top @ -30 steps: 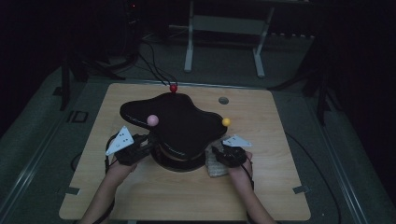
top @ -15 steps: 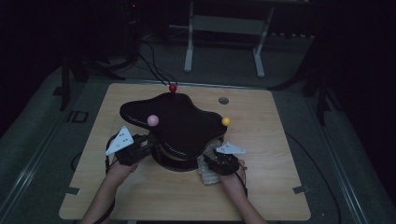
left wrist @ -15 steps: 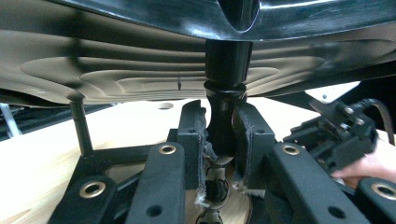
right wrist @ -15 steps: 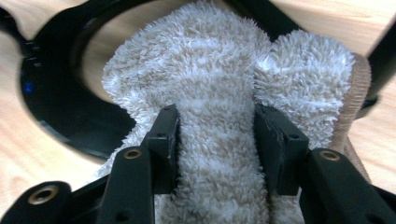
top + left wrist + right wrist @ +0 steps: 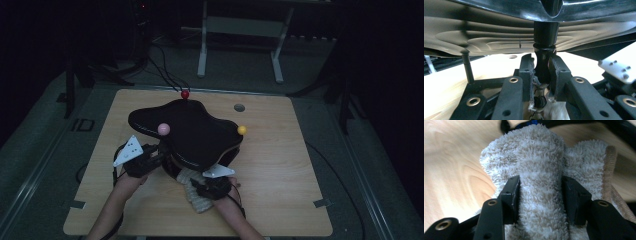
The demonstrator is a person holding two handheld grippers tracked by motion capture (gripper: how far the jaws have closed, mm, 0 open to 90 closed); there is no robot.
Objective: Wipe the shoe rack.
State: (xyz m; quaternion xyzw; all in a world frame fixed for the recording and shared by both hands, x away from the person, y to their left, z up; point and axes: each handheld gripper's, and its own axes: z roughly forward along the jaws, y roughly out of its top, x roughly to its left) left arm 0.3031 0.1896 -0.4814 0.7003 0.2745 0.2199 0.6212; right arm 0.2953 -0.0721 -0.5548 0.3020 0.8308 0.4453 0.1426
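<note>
Right tongs [image 5: 540, 192] pinch a soft, limp towel [image 5: 541, 170] by its fold — left tongs [image 5: 541, 75] clench the stand's rigid post [image 5: 544, 65].

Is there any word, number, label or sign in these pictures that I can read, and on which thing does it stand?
None can be read.
The black stand, its coloured balls, the towel and the wooden table carry no writing.
The grey plates on the left gripper and right gripper show small dots, no letters.

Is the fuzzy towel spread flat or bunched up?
Bunched up: the towel rises in a thick fold between the right gripper fingers.
</note>
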